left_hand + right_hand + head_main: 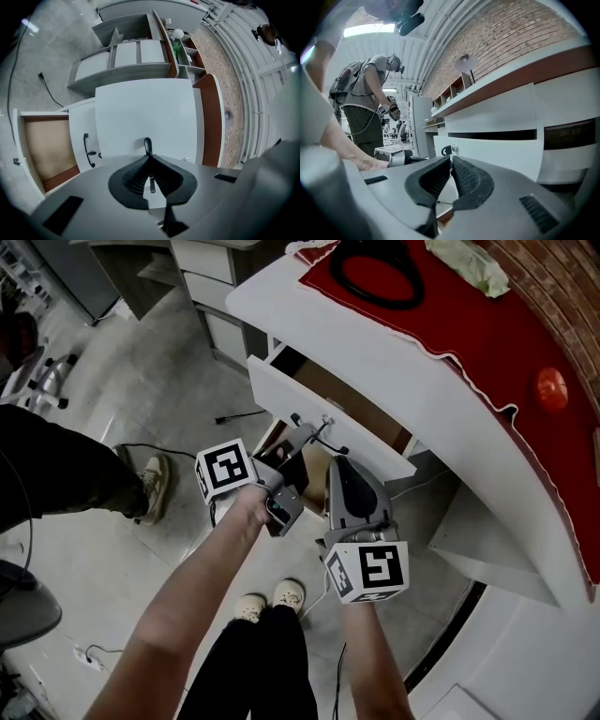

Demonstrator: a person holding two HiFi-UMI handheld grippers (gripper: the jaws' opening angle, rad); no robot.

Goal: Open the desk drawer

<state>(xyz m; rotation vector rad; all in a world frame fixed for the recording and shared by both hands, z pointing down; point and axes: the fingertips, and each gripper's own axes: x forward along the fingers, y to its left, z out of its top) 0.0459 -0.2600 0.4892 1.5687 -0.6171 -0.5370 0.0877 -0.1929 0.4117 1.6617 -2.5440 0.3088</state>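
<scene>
The white desk point(441, 381) has its upper drawer point(323, 413) pulled part way out, brown inside showing behind the front. My left gripper point(298, 442) reaches level to the drawer's black handle point(314, 432). In the left gripper view the jaws are shut on that handle point(148, 144), whose loop pokes out past the tips against the white drawer front point(145, 112). My right gripper point(336, 463) hangs just right of the left one, shut with nothing between its pads point(461, 176). It faces the drawer front point(497, 154), a little short of it.
A lower drawer point(47, 145) with its own black handle point(86, 150) also stands open. On the red cloth point(487, 334) lie a black loop point(375, 273), a green rag point(469, 263) and a red ball point(551, 390). Another person point(370, 108) stands behind; cables lie on the floor point(234, 416).
</scene>
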